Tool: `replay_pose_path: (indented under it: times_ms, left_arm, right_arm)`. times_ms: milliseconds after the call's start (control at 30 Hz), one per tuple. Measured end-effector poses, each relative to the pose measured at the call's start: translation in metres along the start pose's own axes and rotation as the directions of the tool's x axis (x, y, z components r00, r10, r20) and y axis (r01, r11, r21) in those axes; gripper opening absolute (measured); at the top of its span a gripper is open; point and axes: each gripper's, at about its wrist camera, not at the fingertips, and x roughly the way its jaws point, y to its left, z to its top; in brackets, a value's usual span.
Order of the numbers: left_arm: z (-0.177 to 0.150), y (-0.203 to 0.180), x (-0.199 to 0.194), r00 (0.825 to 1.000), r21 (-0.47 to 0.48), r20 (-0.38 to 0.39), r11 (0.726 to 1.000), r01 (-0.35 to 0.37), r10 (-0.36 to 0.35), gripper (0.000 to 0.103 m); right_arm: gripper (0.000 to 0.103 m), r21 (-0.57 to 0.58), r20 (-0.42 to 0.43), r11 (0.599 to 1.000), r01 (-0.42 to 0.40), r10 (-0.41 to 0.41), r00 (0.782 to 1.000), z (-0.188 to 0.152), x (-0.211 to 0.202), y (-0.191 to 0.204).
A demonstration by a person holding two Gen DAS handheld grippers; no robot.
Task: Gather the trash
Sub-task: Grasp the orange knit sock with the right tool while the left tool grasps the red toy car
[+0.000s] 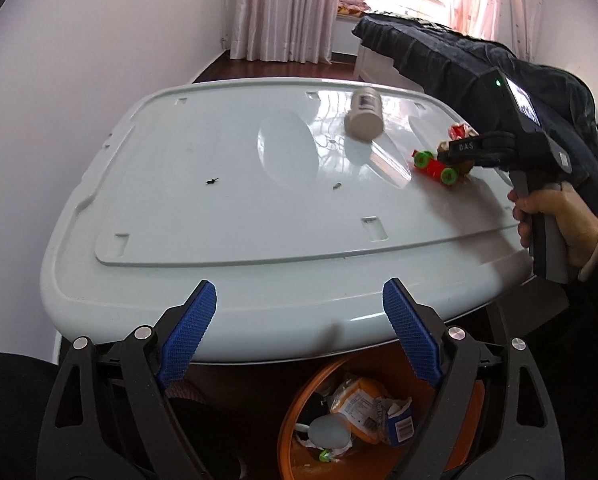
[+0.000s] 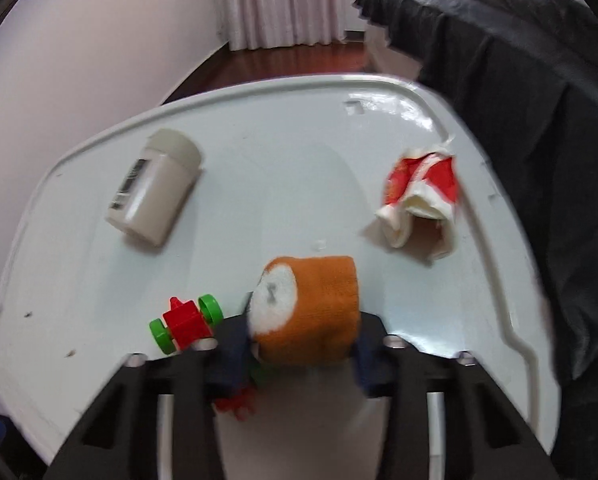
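Right wrist: orange roll (image 2: 313,312) sits clamped between right gripper (image 2: 299,354) fingers.

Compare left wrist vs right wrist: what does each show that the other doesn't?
Left wrist only: the orange bin below the table edge with wrappers inside, the open left gripper with nothing between its pads, and the hand holding the right gripper from outside.

Right wrist only: the orange roll clearly seen, with the right gripper closed on it.

Both: the pale table top, the beige bottle lying on its side, the red toy car with green wheels, the crumpled red-and-white wrapper, and the dark cloth.
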Motion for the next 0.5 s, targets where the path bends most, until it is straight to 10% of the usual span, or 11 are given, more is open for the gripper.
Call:
replay_pose_path:
  times_ms: [500]
  left_arm:
    - [0.065, -0.09, 0.045, 0.991, 0.004, -0.071, 0.994, 0.113, -0.113, 0.086]
  right_arm:
    - [0.035, 0.098, 0.216, 0.992, -0.082, 0.059, 0.975, -0.048, -0.132, -0.065]
